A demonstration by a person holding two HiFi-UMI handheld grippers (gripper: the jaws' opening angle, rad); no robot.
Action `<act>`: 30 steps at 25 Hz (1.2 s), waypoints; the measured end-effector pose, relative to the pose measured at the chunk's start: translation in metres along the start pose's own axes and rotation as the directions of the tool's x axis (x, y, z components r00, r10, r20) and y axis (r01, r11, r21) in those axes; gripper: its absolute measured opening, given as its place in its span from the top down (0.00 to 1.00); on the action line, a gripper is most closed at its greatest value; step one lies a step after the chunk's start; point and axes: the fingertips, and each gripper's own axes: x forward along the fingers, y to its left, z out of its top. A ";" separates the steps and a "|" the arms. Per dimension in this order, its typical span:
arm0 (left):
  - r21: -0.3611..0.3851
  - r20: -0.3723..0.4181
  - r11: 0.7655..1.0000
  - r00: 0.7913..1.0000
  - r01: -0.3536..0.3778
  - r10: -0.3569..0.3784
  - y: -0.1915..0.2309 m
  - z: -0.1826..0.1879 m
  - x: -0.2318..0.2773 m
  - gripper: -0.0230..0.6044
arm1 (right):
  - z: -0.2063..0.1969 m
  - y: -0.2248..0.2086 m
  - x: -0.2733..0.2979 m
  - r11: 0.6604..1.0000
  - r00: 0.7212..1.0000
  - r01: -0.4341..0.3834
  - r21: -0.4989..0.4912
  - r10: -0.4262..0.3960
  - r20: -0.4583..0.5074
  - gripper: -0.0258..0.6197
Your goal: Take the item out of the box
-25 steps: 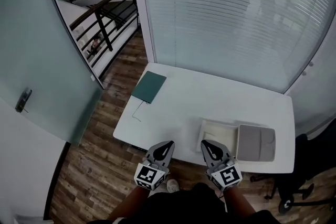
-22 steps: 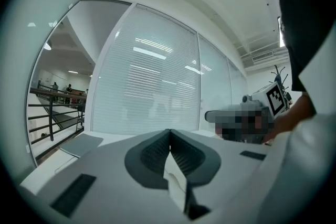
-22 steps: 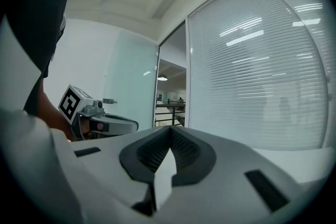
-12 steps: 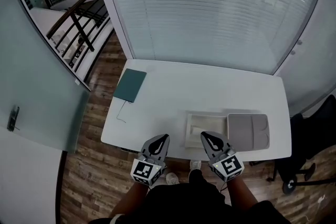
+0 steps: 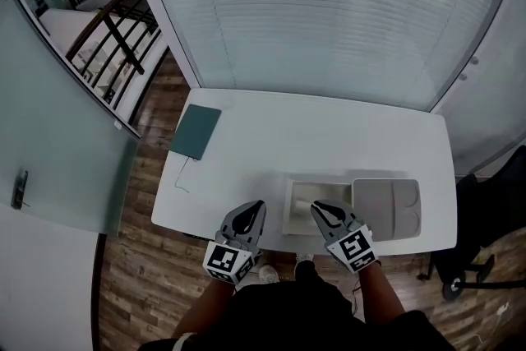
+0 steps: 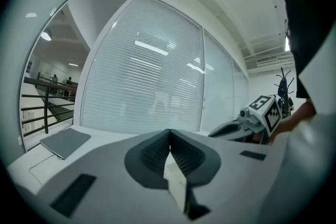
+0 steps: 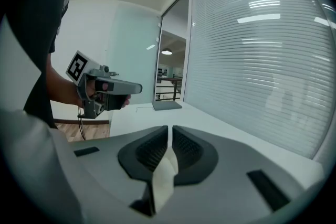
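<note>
Box: open cream box (image 5: 290, 210) at lower centre of the head view, near the front edge of the white surface (image 5: 312, 136) — its pale contents are too unclear to name.
Lid: grey lid (image 5: 386, 208) lies flat just right of the box.
Right gripper (image 5: 319, 210): tip over the box's near rim; fingers (image 7: 186, 149) all but closed, a thin slit between them, nothing held.
Left gripper (image 5: 253, 210): left of the box, apart from it; fingers (image 6: 155, 152) together, empty.
Notebook: dark green notebook (image 5: 196, 131) at the surface's left end — well apart.

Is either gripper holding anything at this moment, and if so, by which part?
Nothing is held. The left gripper and the right gripper both have their fingers closed together with nothing between them.
</note>
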 end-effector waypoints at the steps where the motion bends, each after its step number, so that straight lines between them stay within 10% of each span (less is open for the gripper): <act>1: -0.001 0.002 1.000 1.000 0.001 -0.001 -0.001 0.001 0.002 0.95 | -0.004 -0.001 0.003 1.000 1.000 -0.010 -0.004 0.010 -0.020 0.90; 17: -0.054 -0.014 0.998 0.999 -0.031 0.030 0.009 -0.006 0.003 0.95 | -0.074 0.009 0.041 0.987 0.943 -0.162 0.020 0.161 -0.291 0.32; 30: -0.067 -0.027 0.988 0.990 -0.141 0.140 0.031 -0.017 -0.016 0.95 | -0.117 0.016 0.071 0.956 0.853 -0.291 0.028 0.273 -0.446 0.20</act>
